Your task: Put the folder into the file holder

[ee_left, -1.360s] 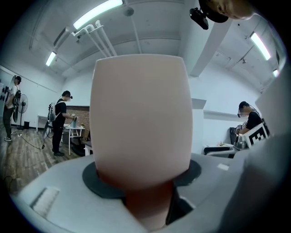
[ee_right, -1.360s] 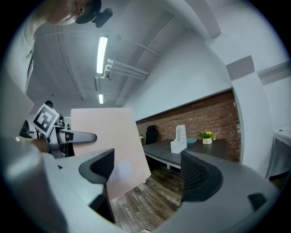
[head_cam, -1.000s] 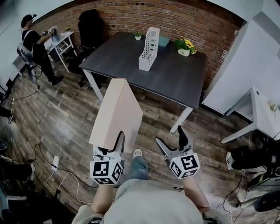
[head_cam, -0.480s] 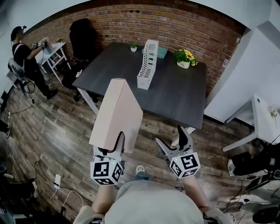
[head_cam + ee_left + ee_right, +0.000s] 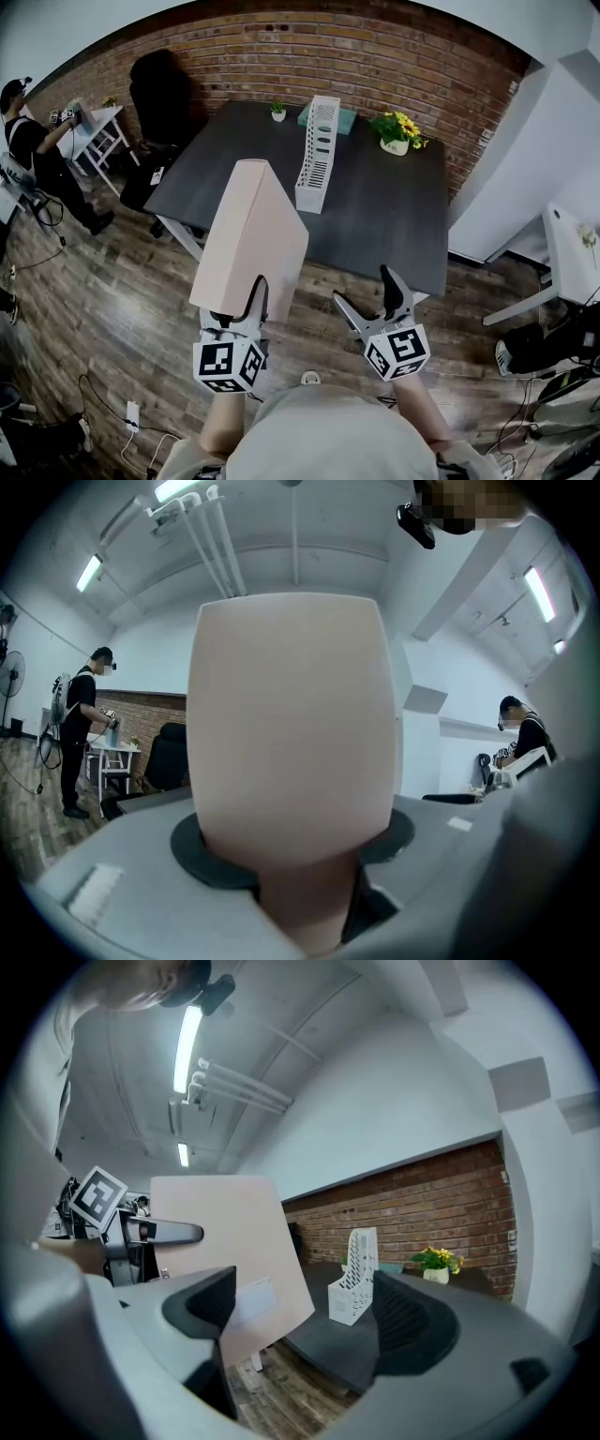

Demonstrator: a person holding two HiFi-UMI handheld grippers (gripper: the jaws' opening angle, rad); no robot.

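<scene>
Folder (image 5: 251, 239), pale pink and closed, stands on edge in the lower middle of the head view, gripped at its near lower corner by the left claw (image 5: 240, 304), whose jaws press on its two faces. In the left gripper view the folder (image 5: 291, 724) fills the centre of the frame and blocks most of what lies beyond. The right claw (image 5: 364, 289) sits just to the right of it in the head view, jaws spread wide with nothing between them; its own view shows only the distant room through the gap. Both claws are over the wooden floor (image 5: 122, 281), short of the dark surface (image 5: 375, 216) in the middle of the frame. The white file holder (image 5: 319, 155) stands upright on that surface, towards its far side and well apart from the folder. Beyond it on the surface are a plant with yellow flowers (image 5: 397, 129) and a small green plant (image 5: 277, 111), close to the brick wall (image 5: 394, 47). A black office chair (image 5: 157, 89) stands at the upper left, and a person (image 5: 23, 141) stands at a white desk (image 5: 92, 127) at the far left edge.
</scene>
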